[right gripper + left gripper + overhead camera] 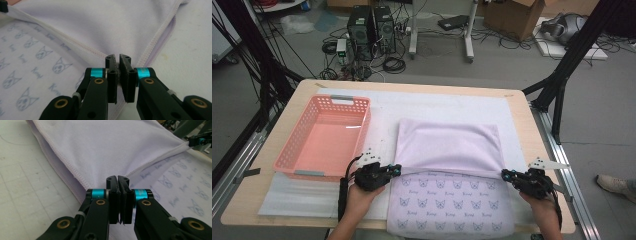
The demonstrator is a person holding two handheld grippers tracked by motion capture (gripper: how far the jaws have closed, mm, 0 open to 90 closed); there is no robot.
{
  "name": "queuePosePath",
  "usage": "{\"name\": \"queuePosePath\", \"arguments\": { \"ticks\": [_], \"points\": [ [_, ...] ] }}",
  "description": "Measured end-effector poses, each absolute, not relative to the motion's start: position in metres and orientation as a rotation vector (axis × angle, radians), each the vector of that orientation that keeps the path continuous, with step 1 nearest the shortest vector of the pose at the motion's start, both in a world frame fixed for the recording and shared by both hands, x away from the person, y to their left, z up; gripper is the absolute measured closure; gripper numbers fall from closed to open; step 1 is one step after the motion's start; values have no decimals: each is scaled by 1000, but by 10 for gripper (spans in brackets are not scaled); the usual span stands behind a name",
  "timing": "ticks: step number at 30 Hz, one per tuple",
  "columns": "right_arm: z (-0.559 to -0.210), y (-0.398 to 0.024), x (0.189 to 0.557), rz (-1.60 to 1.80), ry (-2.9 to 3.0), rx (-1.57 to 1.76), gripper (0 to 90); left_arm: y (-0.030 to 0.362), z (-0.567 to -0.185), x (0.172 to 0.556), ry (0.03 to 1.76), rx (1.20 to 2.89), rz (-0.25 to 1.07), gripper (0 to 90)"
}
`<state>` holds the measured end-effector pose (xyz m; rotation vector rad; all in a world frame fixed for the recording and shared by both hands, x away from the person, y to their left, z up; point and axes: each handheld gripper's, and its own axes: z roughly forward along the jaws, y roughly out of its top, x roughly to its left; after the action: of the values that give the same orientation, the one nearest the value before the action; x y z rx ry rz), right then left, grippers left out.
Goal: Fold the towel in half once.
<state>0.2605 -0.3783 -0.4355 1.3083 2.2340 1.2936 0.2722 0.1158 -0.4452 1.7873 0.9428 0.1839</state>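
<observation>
A lilac cloth (447,142) lies on the white mat, its far part showing the plain side and its near part a cat-face print (452,202). A stitched hem edge (452,171) runs taut between the two grippers. My left gripper (398,170) is shut on the hem's left corner, and in the left gripper view its jaws (117,180) pinch the cloth (105,150). My right gripper (504,174) is shut on the right corner, and its own view shows the gripper (117,58) pressed on the fabric (100,27). A hand holds each gripper from the near edge.
An empty pink plastic basket (297,150) stands at the left of the table, just beyond the left gripper. The white mat (437,102) covers most of the wooden table (532,130). Computers, cables and boxes sit on the floor beyond the far edge.
</observation>
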Motion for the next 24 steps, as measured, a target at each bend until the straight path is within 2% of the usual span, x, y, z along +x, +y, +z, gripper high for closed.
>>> {"name": "queuePosePath", "arguments": {
  "ticks": [20, 21, 23, 24],
  "points": [
    [-429, -386, 185, 1304, 2314, 1265, 847, 125, -439, 200, 842, 1816, 123, 857],
    [-430, -386, 183, 1289, 2324, 1264, 847, 126, -439, 200, 843, 1809, 114, 823],
    [-429, -387, 180, 1292, 2333, 1272, 811, 129, -437, 203, 846, 1769, 113, 667],
    [-429, -387, 180, 1313, 2324, 1278, 721, 131, -436, 207, 852, 1744, 120, 578]
  ]
}}
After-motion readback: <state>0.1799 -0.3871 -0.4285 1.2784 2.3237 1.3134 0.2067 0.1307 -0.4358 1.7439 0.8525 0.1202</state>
